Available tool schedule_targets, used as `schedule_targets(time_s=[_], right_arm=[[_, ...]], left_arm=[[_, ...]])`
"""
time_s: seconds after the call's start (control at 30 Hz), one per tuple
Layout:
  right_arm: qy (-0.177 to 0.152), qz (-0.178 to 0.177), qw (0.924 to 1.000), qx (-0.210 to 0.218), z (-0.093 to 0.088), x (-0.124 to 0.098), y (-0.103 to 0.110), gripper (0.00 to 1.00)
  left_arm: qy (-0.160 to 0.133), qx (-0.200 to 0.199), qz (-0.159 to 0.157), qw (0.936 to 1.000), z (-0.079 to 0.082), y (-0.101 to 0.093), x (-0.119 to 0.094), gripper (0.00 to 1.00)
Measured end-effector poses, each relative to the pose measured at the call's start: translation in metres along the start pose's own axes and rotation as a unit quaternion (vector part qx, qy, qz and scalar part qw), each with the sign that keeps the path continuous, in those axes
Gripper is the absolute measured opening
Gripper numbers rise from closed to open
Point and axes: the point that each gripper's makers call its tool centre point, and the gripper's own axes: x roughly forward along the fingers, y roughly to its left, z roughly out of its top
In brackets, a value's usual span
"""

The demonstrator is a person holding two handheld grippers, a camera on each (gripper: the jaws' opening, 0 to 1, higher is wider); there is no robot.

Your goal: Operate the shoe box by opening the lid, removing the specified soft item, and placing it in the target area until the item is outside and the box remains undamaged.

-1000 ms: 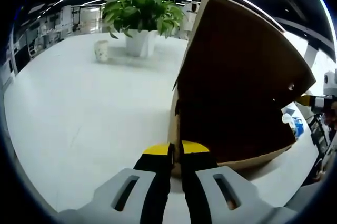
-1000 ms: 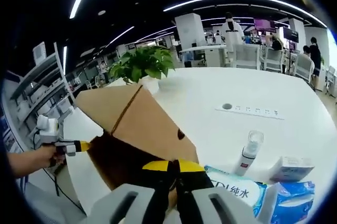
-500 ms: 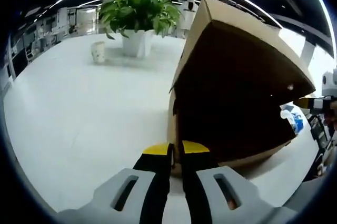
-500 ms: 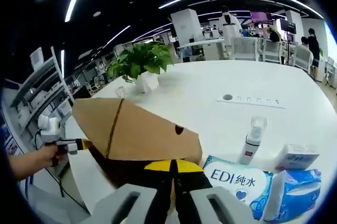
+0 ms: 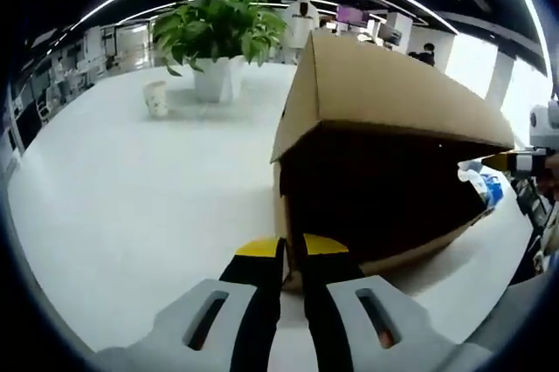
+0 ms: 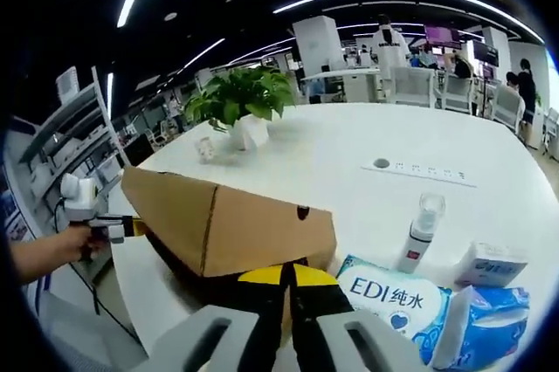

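Note:
The brown cardboard shoe box (image 5: 410,258) stands on the white table (image 5: 122,206). Its lid (image 5: 393,93) hangs low over the dark inside, still raised on the side facing the left gripper view; what lies inside is hidden. My left gripper (image 5: 290,247) is shut on the box's near corner wall. It appears at the box's far left corner (image 6: 131,228) in the right gripper view, held by a hand. My right gripper (image 6: 288,274) is shut on the lid's (image 6: 253,223) edge, and its yellow tip (image 5: 500,161) touches the lid's right corner.
A potted plant (image 5: 214,31) and a small cup (image 5: 155,97) stand at the table's far side. Right of the box lie a wipes pack (image 6: 393,295), a spray bottle (image 6: 419,234), a tissue box (image 6: 489,265) and a blue pack (image 6: 479,318). People and chairs are far behind.
The lid has swung down from steeply raised to nearly level over the box, with my right gripper lowering along with it. The left gripper has stayed at the box's corner.

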Motion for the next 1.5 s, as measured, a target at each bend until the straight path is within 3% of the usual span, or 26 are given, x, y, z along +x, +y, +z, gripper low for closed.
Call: schedule_targets(time_s=[0.3, 1.33, 1.5], right_arm=[[0.001, 0.018, 0.9994, -0.031, -0.009, -0.002, 0.006, 0.04], [-0.017, 0.072, 0.9926, -0.096, -0.029, -0.010, 0.029, 0.19], [-0.014, 0.075, 0.9887, -0.129, -0.033, -0.010, 0.036, 0.23]], left_arm=[[-0.027, 0.020, -0.017, 0.9993, 0.012, -0.007, -0.008, 0.11], [-0.045, 0.076, -0.036, 0.9955, 0.005, -0.016, -0.025, 0.21], [-0.045, 0.086, -0.036, 0.9946, 0.004, -0.016, -0.026, 0.23]])
